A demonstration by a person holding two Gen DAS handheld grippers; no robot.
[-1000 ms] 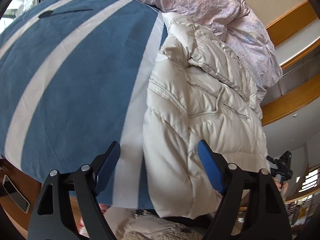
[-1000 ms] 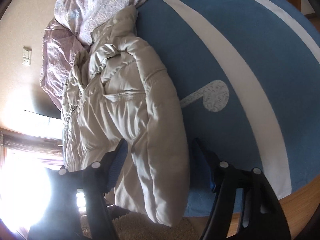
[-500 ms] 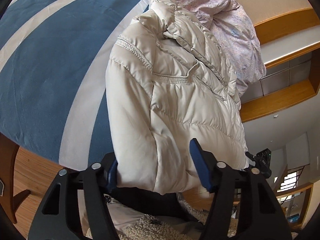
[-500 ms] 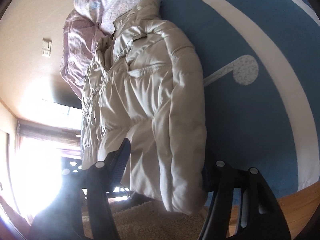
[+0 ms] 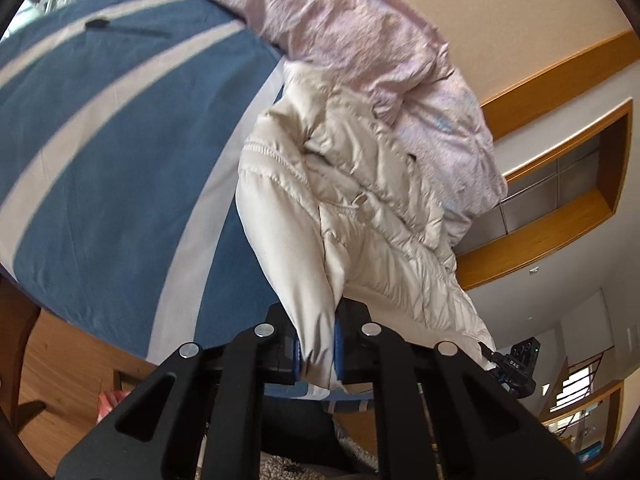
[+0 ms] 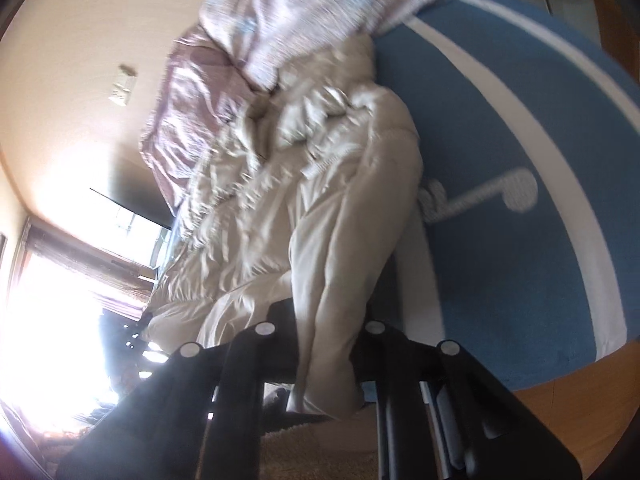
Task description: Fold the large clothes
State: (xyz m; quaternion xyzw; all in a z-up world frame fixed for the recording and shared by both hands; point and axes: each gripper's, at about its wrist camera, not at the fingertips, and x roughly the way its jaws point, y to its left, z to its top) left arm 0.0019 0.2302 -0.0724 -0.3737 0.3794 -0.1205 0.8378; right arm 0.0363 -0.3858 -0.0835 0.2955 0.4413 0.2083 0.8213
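Half a second ago both my claws straddled the hem open; now the left claw [image 5: 316, 346] and right claw [image 6: 324, 344] are clenched on the beige puffer jacket [image 5: 344, 200], ready to lift from the bed [image 5: 100, 152]

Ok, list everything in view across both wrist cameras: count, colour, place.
puffer jacket: one, cream, lying on the bed beside the quilt, its near edge pinched by both grippers
bedspread: one, blue with white stripes and a pale golf-club motif, covering the bed
quilt: one, pale pink, crumpled at the far end of the bed
wall switch: one, white, on the beige wall
wooden shelf trim: orange-brown, on the wall beyond the bed
left gripper: one, black with blue pads, shut on the jacket edge
right gripper: one, black, shut on the jacket edge
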